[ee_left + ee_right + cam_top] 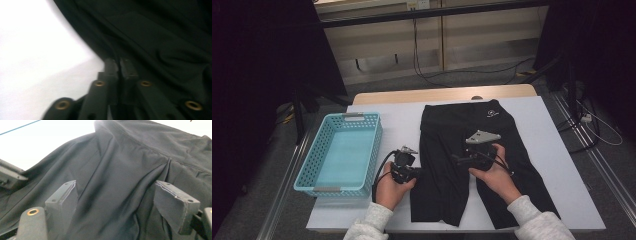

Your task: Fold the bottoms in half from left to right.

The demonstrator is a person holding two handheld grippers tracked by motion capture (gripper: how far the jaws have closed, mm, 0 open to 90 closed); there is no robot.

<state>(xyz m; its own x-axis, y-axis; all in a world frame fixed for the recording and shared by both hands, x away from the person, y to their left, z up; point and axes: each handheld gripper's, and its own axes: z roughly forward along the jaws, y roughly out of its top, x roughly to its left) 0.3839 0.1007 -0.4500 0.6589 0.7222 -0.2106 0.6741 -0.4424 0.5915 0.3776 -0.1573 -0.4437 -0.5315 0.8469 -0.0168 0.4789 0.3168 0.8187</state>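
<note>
A pair of black shorts [447, 130] lies flat on the white table, waistband away from me, with a small white logo near the waist. My left gripper [416, 172] sits at the left edge of the left leg. In the left gripper view its jaws [118, 66] are pressed together on the hem of the shorts [155, 37]. My right gripper [457, 159] hovers low over the middle of the shorts, pointing left. Its pads [125, 200] stand wide apart, with wrinkled black fabric [120, 170] beneath them and nothing pinched.
A light blue plastic basket [374, 145] stands on the left part of the white table [397, 115], close to my left hand. Part of the left gripper [10, 177] shows at the left edge of the right gripper view. Cables run over the floor behind.
</note>
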